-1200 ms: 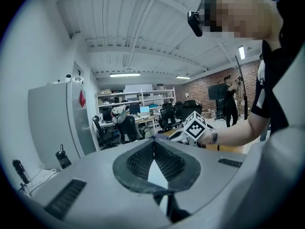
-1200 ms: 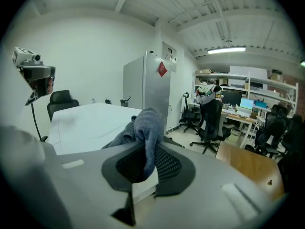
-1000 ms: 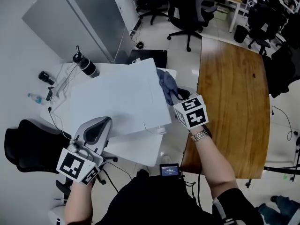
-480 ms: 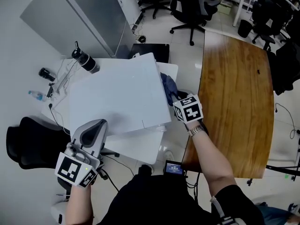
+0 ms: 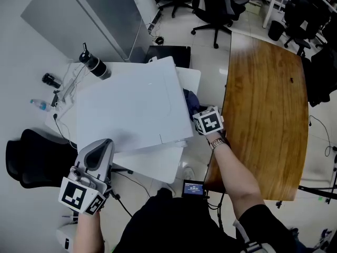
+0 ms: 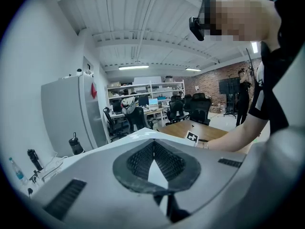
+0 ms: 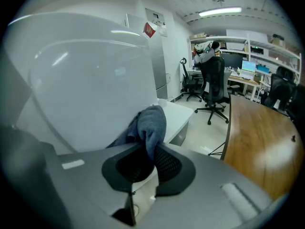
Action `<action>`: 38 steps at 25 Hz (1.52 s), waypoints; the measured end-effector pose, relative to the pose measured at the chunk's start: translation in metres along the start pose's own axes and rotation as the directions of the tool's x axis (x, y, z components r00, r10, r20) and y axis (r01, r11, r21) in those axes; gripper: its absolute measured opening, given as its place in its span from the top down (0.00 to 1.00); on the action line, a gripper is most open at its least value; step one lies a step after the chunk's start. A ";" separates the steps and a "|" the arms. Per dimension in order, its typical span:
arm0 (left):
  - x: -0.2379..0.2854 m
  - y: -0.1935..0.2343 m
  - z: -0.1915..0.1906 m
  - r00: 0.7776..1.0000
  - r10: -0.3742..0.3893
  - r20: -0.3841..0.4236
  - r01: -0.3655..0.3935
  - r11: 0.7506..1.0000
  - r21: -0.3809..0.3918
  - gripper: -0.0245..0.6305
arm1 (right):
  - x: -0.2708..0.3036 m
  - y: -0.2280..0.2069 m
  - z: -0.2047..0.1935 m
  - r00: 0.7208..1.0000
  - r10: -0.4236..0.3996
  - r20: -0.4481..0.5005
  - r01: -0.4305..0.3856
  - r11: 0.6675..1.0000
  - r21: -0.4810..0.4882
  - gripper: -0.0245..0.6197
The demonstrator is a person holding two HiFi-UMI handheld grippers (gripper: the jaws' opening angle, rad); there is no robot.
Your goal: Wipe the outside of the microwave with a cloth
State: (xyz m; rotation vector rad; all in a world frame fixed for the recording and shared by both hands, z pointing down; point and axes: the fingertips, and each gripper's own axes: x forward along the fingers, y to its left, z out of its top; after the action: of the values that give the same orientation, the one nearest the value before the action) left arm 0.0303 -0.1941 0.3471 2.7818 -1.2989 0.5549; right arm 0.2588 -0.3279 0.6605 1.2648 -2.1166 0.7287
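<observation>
Head view shows the right gripper (image 5: 196, 111), clamped on the crumpled blue-grey cloth (image 5: 190, 99), has slid down the right wall of the boxy white microwave (image 5: 131, 107) on the white desk (image 5: 152, 165), likely mid-wipe; the left gripper (image 5: 101, 151) hangs closed, empty.

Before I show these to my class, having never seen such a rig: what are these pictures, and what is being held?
No robot here: a person holds a claw tool in each hand. One picture comes from a camera on the person's head, looking down; the other two from cameras riding on the claws. The white box is a microwave on a white table, with a dark bottle beside it. The right claw is shut on a blue cloth at the microwave's side. The left claw is shut and empty.
</observation>
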 end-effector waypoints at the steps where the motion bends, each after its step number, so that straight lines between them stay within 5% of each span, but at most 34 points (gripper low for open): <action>1: -0.001 0.001 -0.001 1.000 0.003 -0.001 -0.003 1.000 -0.002 0.96 | 0.001 0.000 -0.002 1.000 -0.002 -0.009 0.002 1.000 0.000 0.89; 9: -0.009 0.005 -0.006 1.000 0.014 0.004 -0.014 1.000 -0.021 0.96 | -0.001 -0.011 -0.014 0.997 -0.049 -0.059 0.050 0.999 0.013 0.89; 21: -0.027 0.000 -0.006 0.997 -0.043 0.062 0.045 0.999 -0.023 0.96 | -0.067 -0.010 -0.013 0.990 -0.141 0.027 0.140 0.989 0.048 0.89; 38: -0.119 0.013 -0.047 0.982 -0.074 0.174 0.092 0.991 -0.093 0.96 | -0.214 0.088 -0.050 0.943 -0.303 0.134 0.295 0.952 0.077 0.89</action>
State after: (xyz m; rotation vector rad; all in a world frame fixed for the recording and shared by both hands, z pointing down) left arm -0.0641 -0.1071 0.3503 2.8355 -1.1935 0.2438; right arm 0.2737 -0.1308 0.5310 1.6691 -1.9607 0.5806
